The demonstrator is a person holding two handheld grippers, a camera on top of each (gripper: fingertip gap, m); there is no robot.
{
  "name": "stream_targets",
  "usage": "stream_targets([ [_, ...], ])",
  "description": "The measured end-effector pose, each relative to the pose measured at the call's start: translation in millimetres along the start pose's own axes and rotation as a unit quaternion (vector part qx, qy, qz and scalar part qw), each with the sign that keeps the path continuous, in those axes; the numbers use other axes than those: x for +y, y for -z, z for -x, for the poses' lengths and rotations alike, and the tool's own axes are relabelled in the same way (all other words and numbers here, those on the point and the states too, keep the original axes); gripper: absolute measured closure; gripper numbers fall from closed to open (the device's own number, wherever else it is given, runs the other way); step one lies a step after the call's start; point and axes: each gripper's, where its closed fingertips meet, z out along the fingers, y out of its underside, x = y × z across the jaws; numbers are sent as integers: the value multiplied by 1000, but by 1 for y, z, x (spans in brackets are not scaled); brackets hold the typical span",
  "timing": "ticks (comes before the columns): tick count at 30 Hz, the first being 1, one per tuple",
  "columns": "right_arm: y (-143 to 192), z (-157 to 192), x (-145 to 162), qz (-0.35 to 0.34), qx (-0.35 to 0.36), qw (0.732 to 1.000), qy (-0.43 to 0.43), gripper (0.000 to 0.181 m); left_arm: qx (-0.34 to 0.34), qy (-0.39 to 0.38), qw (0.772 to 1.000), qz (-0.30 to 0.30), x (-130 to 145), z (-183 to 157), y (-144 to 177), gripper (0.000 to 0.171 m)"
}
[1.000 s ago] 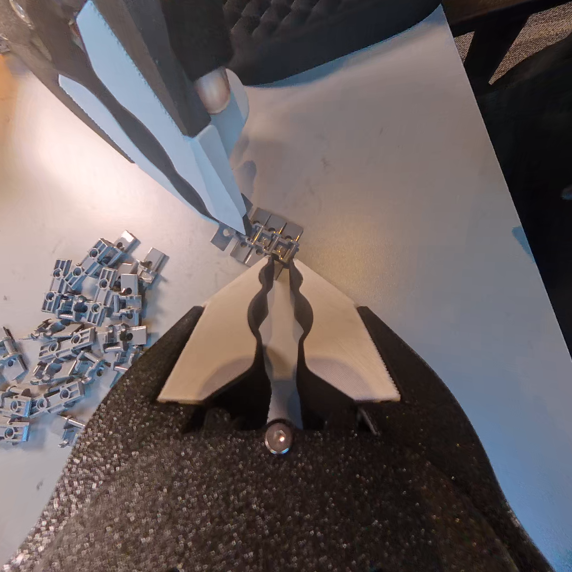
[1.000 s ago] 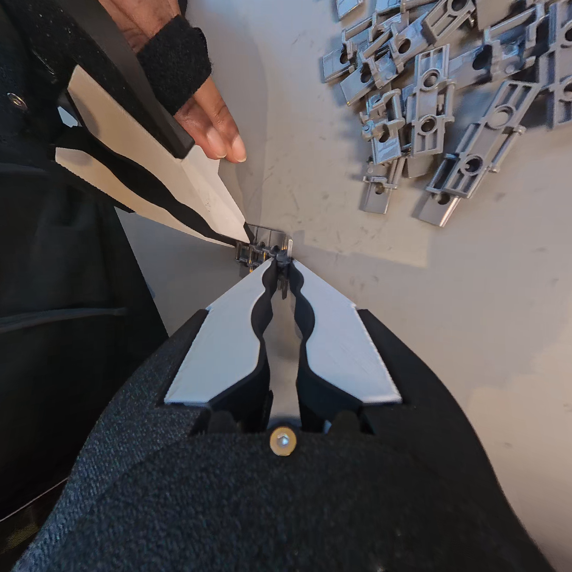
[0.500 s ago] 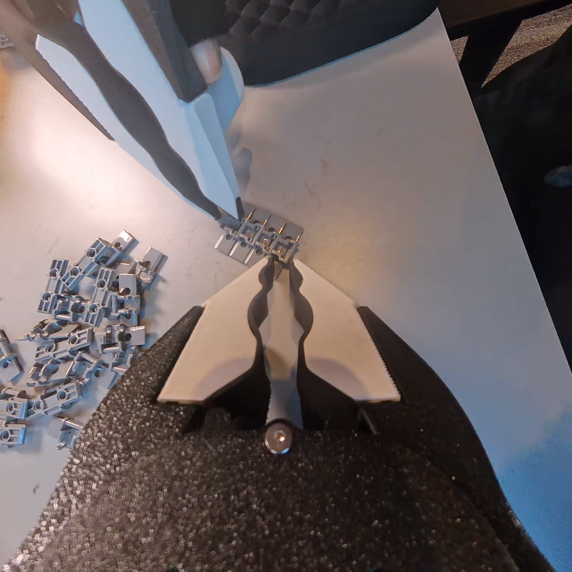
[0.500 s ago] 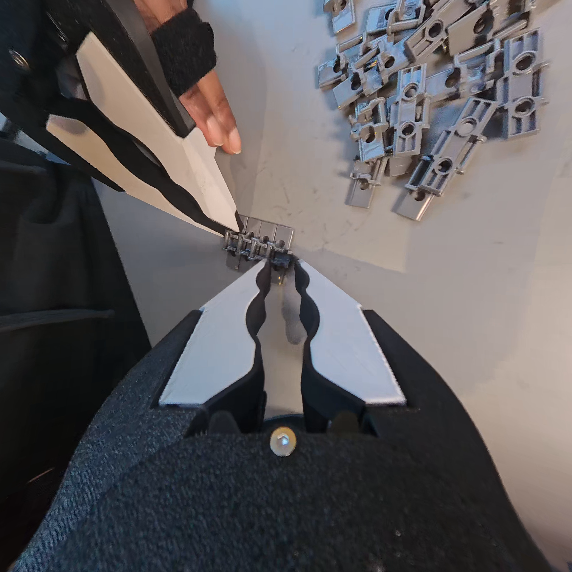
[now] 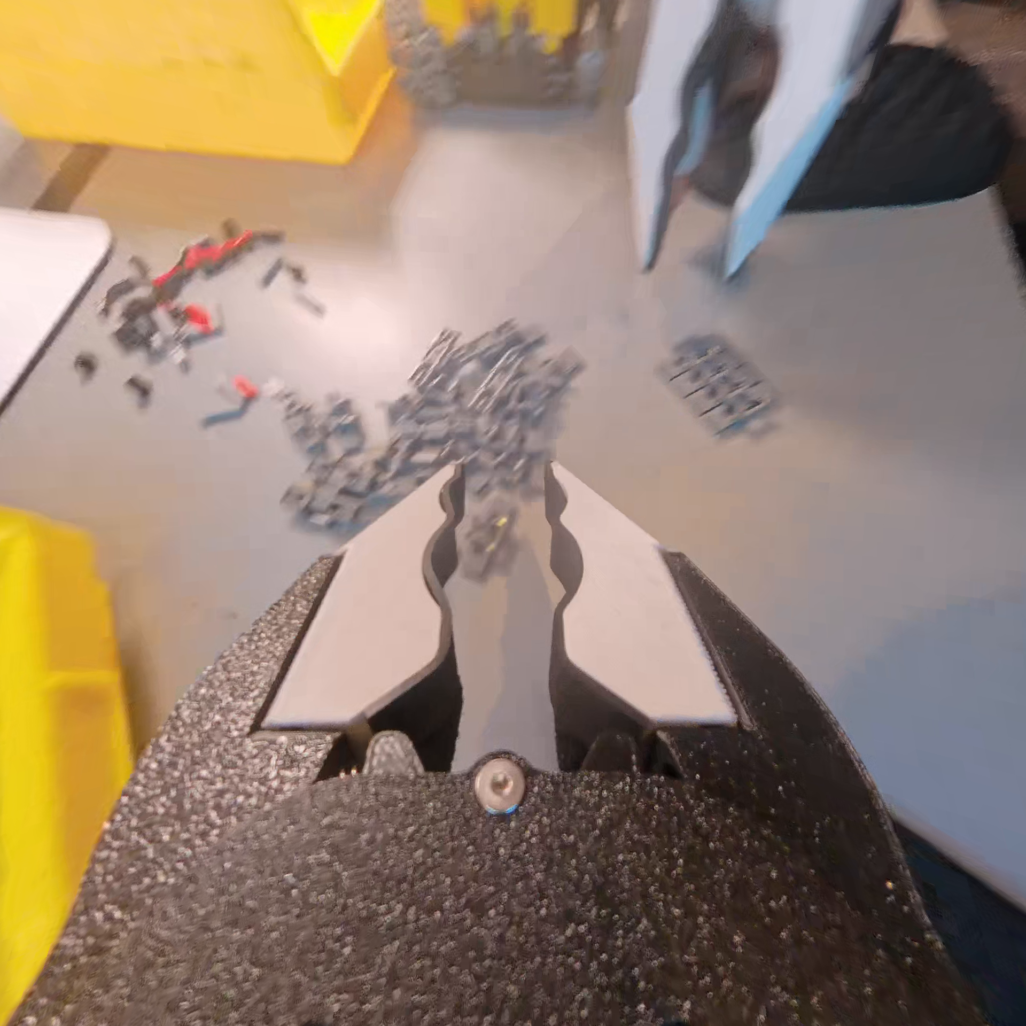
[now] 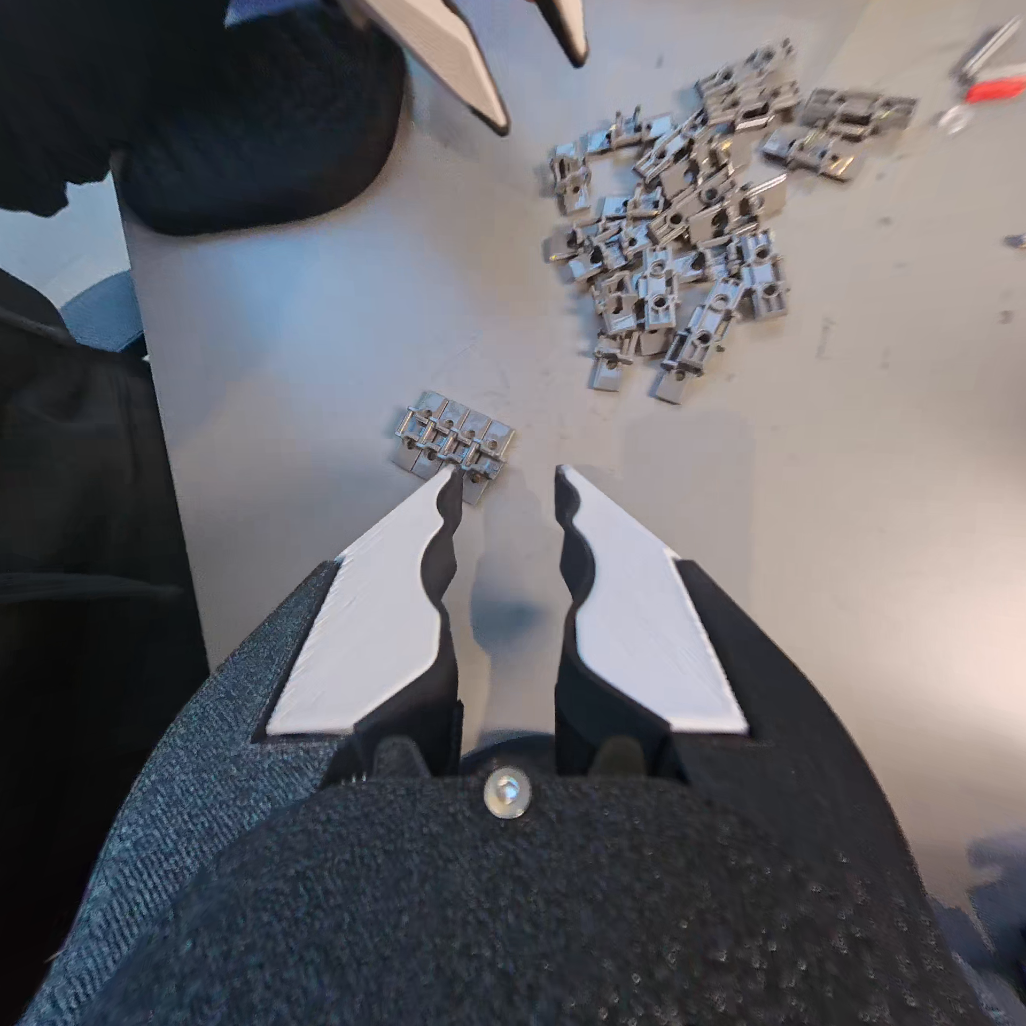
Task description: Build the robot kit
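Both grippers stand apart and hold nothing: the right gripper (image 6: 502, 469) is just beside the joined gray links (image 6: 454, 438), the left gripper (image 5: 504, 466) above a pile of loose links (image 5: 444, 422) on the gray table (image 5: 833, 527).

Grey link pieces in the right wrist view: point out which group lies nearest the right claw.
The joined strip of four links, lying flat just beyond the open right claw, by its left fingertip. The loose heap lies farther off, up and to the right.
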Motion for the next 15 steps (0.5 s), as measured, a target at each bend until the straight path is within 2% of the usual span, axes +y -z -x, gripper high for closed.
stream_targets([
  [2,6,2,-2,-36,0,999,6,147,-14,14,1000,22,17,15,4,141],
  [5,12,5,-3,-77,-6,997,6,149,0,11,999,43,31,13,-1,142],
  [11,13,7,-3,-103,-6,995,14,152,2,-28,995,100,46,7,-18,149],
  [13,11,9,-6,-107,-11,994,16,153,3,-37,994,103,46,6,-19,160],
  [15,9,9,-11,-112,-11,993,22,154,3,-41,994,104,45,4,-19,164],
])
